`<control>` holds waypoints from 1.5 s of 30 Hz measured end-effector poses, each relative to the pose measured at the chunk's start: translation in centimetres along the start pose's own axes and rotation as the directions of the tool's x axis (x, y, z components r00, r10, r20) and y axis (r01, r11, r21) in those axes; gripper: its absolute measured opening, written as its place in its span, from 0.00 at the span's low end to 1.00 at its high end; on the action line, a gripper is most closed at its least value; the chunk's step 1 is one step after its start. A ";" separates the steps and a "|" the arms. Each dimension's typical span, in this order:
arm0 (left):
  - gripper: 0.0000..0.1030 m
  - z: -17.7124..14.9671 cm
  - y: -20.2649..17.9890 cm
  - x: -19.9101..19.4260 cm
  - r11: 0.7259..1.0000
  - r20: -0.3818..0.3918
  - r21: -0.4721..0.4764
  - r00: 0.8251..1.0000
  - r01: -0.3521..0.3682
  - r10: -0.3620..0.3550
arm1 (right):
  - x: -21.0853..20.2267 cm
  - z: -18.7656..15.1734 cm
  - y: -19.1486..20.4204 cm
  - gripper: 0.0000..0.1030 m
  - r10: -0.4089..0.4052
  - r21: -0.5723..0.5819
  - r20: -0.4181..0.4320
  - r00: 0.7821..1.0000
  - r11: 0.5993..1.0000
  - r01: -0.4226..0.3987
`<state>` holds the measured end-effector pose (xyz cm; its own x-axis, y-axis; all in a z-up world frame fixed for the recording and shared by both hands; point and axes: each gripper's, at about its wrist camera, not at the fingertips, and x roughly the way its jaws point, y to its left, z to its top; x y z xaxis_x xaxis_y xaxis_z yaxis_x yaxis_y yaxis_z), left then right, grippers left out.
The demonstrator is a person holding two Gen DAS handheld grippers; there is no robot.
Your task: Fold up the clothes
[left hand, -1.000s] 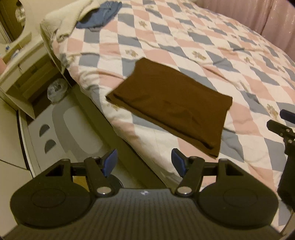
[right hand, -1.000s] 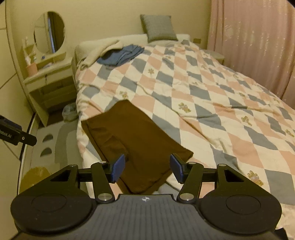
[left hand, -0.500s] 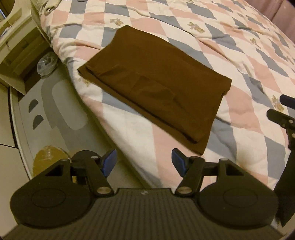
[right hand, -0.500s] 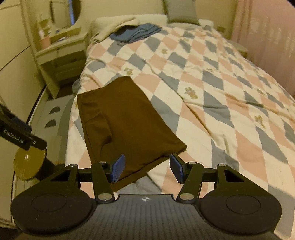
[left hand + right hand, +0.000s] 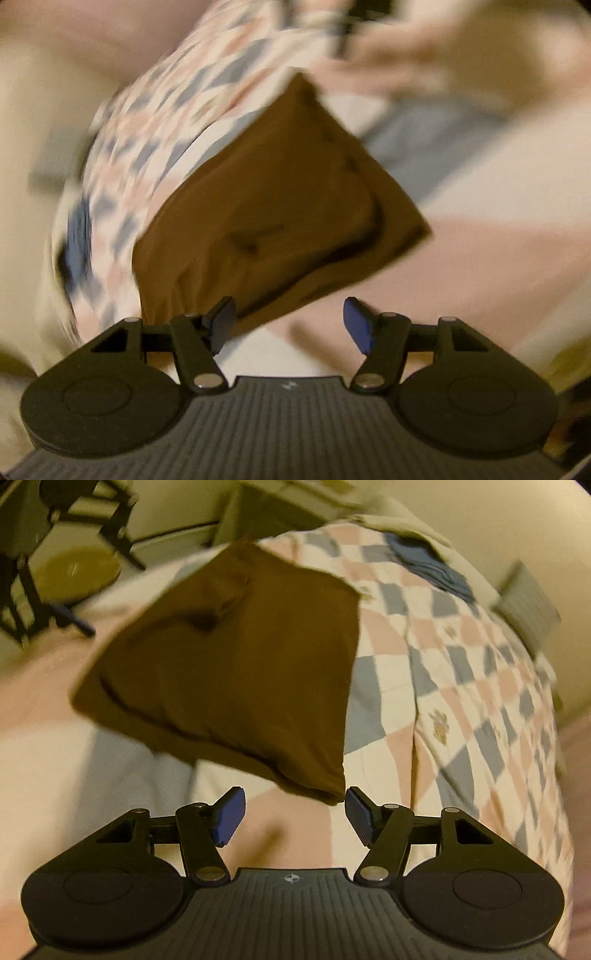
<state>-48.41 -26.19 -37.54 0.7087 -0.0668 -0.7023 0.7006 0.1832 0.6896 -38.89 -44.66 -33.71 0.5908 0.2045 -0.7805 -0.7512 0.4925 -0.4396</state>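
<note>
One folded brown garment point(image 5: 236, 657) lying on checked quilt point(image 5: 461, 657); left gripper point(image 5: 290, 326) jaws apart, empty; right gripper point(image 5: 293, 818) jaws opening, nothing between, garment corner just ahead.

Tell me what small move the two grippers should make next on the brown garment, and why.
Probably ease each gripper forward until a near corner of the brown garment sits between its pads. The garment lies partly folded on the checked quilt. The left gripper is open and empty. The right gripper is opening, its pads just short of a corner, nothing between them yet.
</note>
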 end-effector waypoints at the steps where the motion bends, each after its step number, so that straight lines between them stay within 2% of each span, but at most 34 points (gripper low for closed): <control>1: 0.60 -0.3 -0.9 0.6 0.997 0.016 0.064 0.999 -0.029 0.028 | 0.9 -0.5 0.1 0.60 -0.008 -0.038 0.004 1.000 0.999 0.008; 2: 0.60 -0.5 -1.8 1.1 0.991 0.034 0.121 0.998 -0.058 0.055 | 1.7 -1.0 0.2 0.60 -0.015 -0.076 0.011 1.000 0.997 0.016; 5: 0.60 -0.9 -3.2 2.3 0.967 0.089 0.217 0.989 -0.131 0.114 | 3.7 -2.8 0.4 0.60 -0.052 -0.203 0.021 0.998 0.978 0.055; 8: 0.62 -1.0 -4.1 3.6 0.937 0.143 0.272 0.972 -0.220 0.187 | 5.2 -4.8 1.0 0.63 -0.083 -0.350 0.061 0.995 0.931 0.099; 10: 0.61 -1.1 -4.1 4.2 0.936 0.153 0.268 0.969 -0.229 0.193 | 5.8 -5.7 1.3 0.64 -0.094 -0.426 0.099 0.991 0.896 0.127; 13: 0.49 -1.5 -4.3 5.0 0.934 0.168 0.268 0.966 -0.237 0.197 | 6.7 -6.6 1.9 0.64 -0.109 -0.515 0.161 0.981 0.838 0.178; 18: 0.40 -1.8 -4.4 6.4 0.928 0.196 0.257 0.955 -0.270 0.223 | 8.1 -7.0 2.5 0.62 -0.126 -0.597 0.242 0.962 0.762 0.250; 19: 0.37 -1.7 -4.2 6.7 0.932 0.195 0.250 0.956 -0.264 0.218 | 8.5 -7.1 2.6 0.61 -0.124 -0.616 0.250 0.960 0.745 0.256; 21: 0.19 -1.8 -3.8 7.2 0.944 0.192 0.237 0.964 -0.229 0.186 | 9.1 -7.1 2.7 0.49 -0.113 -0.647 0.255 0.960 0.718 0.256; 22: 0.14 -1.8 -3.7 7.3 0.949 0.194 0.231 0.966 -0.214 0.171 | 9.4 -7.0 2.6 0.44 -0.104 -0.667 0.248 0.963 0.703 0.248; 24: 0.11 -1.9 -3.2 7.5 0.957 0.204 0.217 0.968 -0.192 0.148 | 9.7 -6.8 2.4 0.19 -0.068 -0.705 0.209 0.975 0.681 0.199; 25: 0.10 -1.9 -2.5 7.4 0.965 0.208 0.195 0.969 -0.173 0.132 | 9.7 -6.5 2.1 0.19 -0.053 -0.718 0.190 0.980 0.674 0.175; 27: 0.09 -1.7 -0.4 7.0 0.990 0.210 0.106 0.975 -0.092 0.068 | 9.0 -5.1 0.8 0.10 0.002 -0.719 0.131 0.991 0.688 0.094; 28: 0.09 -1.6 1.3 6.7 0.999 0.211 0.032 0.977 -0.027 0.020 | 8.6 -4.0 -0.2 0.10 0.037 -0.714 0.093 0.995 0.699 0.041; 29: 0.09 -1.6 3.3 6.4 0.997 0.214 -0.062 0.976 0.051 -0.036 | 8.2 -2.8 -1.4 0.09 0.074 -0.707 0.052 0.996 0.707 -0.015; 30: 0.09 -1.7 5.3 6.2 0.981 0.222 -0.152 0.971 0.121 -0.086 | 7.7 -1.0 -2.8 0.09 0.117 -0.696 0.000 0.993 0.713 -0.084; 31: 0.09 -2.1 7.5 6.1 0.950 0.237 -0.243 0.961 0.197 -0.138 | 7.3 0.8 -4.3 0.09 0.161 -0.682 -0.051 0.986 0.716 -0.152; 32: 0.09 -2.7 9.8 6.0 0.903 0.263 -0.335 0.947 0.269 -0.184 | 6.8 2.6 -5.8 0.08 0.206 -0.663 -0.101 0.973 0.715 -0.220; 33: 0.09 -3.4 12.1 6.1 0.840 0.293 -0.424 0.929 0.337 -0.225 | 6.5 4.4 -7.3 0.08 0.245 -0.642 -0.146 0.958 0.714 -0.280; 34: 0.09 -4.6 14.3 6.5 0.761 0.324 -0.514 0.911 0.396 -0.255 | 6.6 6.6 -8.9 0.08 0.273 -0.618 -0.177 0.946 0.717 -0.323; 36: 0.09 -6.9 18.7 7.3 0.565 0.392 -0.662 0.870 0.492 -0.298 | 7.5 11.3 -12.1 0.08 0.316 -0.578 -0.218 0.923 0.720 -0.383; 37: 0.09 -8.6 20.4 8.0 0.467 0.416 -0.720 0.857 0.514 -0.303 | 8.2 13.7 -13.6 0.08 0.334 -0.562 -0.231 0.914 0.721 -0.405; 39: 0.09 -11.9 23.5 10.1 0.267 0.446 -0.811 0.846 0.520 -0.293 | 10.0 18.2 -15.8 0.08 0.365 -0.542 -0.236 0.901 0.720 -0.433; 42: 0.09 -17.2 26.5 14.2 -0.031 0.466 -0.878 0.837 0.478 -0.287 | 15.4 24.7 -18.1 0.08 0.420 -0.496 -0.244 0.874 0.721 -0.485; 43: 0.09 -18.6 26.9 15.9 -0.105 0.473 -0.880 0.831 0.464 -0.294 | 18.0 26.5 -18.4 0.09 0.441 -0.462 -0.248 0.862 0.729 -0.506; 45: 0.10 -20.5 27.2 19.2 -0.224 0.504 -0.863 0.804 0.453 -0.315 | 23.4 28.8 -18.7 0.12 0.481 -0.370 -0.287 0.828 0.742 -0.559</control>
<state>-17.45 -2.38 -35.87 0.3904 -0.6061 -0.6930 0.0927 0.7748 -0.6253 -2.60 -24.72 -30.94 0.0435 0.1630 -0.9857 -0.9966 -0.0616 -0.0541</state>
